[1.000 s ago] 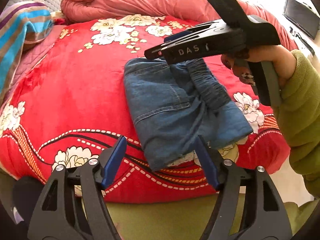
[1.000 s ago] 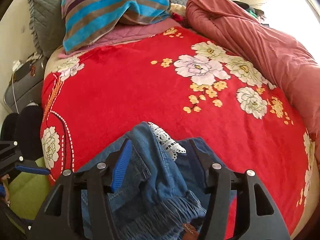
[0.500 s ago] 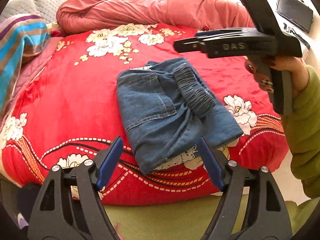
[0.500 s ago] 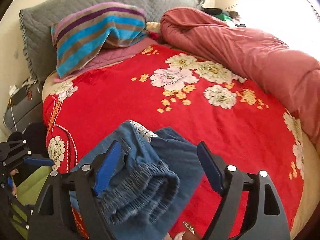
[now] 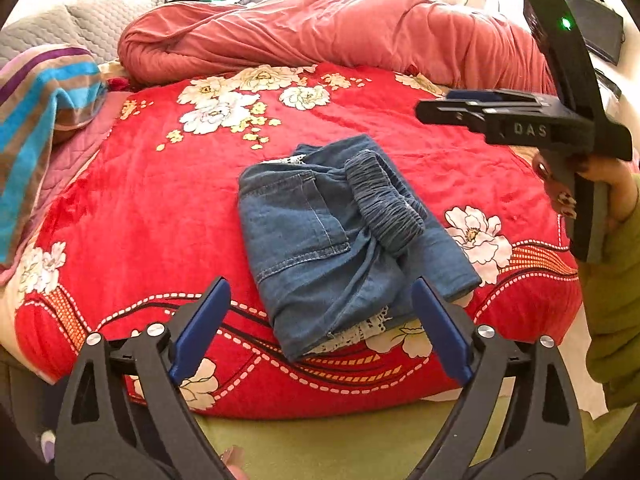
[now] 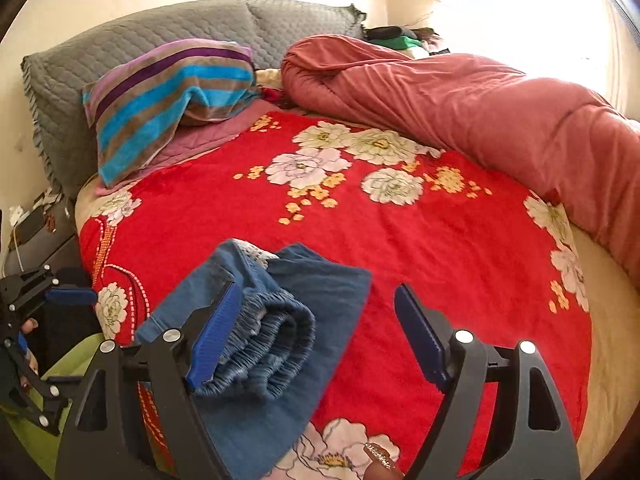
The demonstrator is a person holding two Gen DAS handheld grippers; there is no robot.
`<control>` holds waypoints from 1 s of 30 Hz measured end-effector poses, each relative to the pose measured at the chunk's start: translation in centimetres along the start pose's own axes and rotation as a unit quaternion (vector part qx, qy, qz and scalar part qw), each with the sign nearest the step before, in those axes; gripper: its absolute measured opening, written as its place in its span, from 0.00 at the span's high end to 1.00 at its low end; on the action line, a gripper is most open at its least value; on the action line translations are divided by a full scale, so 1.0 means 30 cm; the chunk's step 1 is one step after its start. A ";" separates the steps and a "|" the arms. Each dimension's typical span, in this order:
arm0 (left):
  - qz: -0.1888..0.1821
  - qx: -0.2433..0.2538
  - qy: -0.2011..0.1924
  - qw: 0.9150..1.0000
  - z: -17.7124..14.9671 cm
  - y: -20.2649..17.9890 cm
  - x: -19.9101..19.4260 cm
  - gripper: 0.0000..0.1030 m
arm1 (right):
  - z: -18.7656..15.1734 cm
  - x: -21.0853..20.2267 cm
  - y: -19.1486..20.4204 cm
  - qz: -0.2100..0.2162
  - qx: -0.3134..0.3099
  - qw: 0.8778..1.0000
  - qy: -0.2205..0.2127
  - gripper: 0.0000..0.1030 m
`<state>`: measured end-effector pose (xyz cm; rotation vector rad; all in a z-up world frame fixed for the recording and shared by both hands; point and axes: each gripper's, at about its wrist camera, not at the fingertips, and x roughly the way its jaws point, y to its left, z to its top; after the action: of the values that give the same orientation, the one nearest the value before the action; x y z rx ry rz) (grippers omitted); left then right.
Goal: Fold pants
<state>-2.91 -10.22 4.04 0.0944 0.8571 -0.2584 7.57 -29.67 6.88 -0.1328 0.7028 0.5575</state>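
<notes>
Left wrist view: blue denim pants with elastic waistband and lace hem trim [image 5: 340, 236] lying folded into a compact bundle on red floral plush bed blanket [image 5: 140, 208], near the front edge of the bed. Gathered waistband rolled on top, lace peeking out at near and far ends. Left gripper [image 5: 320, 332] spread wide, holding nothing, hovering short of the bundle's near end.

Compared with a second ago: right gripper [image 6: 316, 340] pulled up and back off the denim; previously low over the waistband, now raised to the right of the bundle, well apart from it. Jaws released, empty. Bundle shape unchanged after release, no spring-back noted.

Right wrist view: waistband roll just beside the left finger, not pinched. Striped pillow [image 6: 172, 96] and pink quilt [image 6: 460, 108] untouched at far side.

Judgement: fold likely complete or nearly so; waistband bulge slightly untidy, possibly worth a final flattening press.
</notes>
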 end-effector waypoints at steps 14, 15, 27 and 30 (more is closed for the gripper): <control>0.013 -0.028 0.006 0.999 0.011 0.053 0.042 0.17 | -0.085 0.014 -0.047 -0.001 0.032 0.999 0.021 0.24; 0.014 -0.031 0.008 0.999 0.013 0.057 0.049 0.17 | -0.092 0.020 -0.043 0.003 0.034 0.999 0.024 0.24; 0.004 -0.101 0.054 0.993 0.105 0.189 0.275 0.17 | -0.138 0.247 -0.045 0.058 0.093 0.987 0.115 0.35; -0.001 -0.107 0.066 0.992 0.122 0.198 0.332 0.17 | -0.147 0.290 -0.042 0.076 0.096 0.984 0.130 0.43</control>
<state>7.57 -7.04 -1.26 -0.0899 1.0120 -0.1631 11.12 -28.21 -2.16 0.0291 1.0237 0.6216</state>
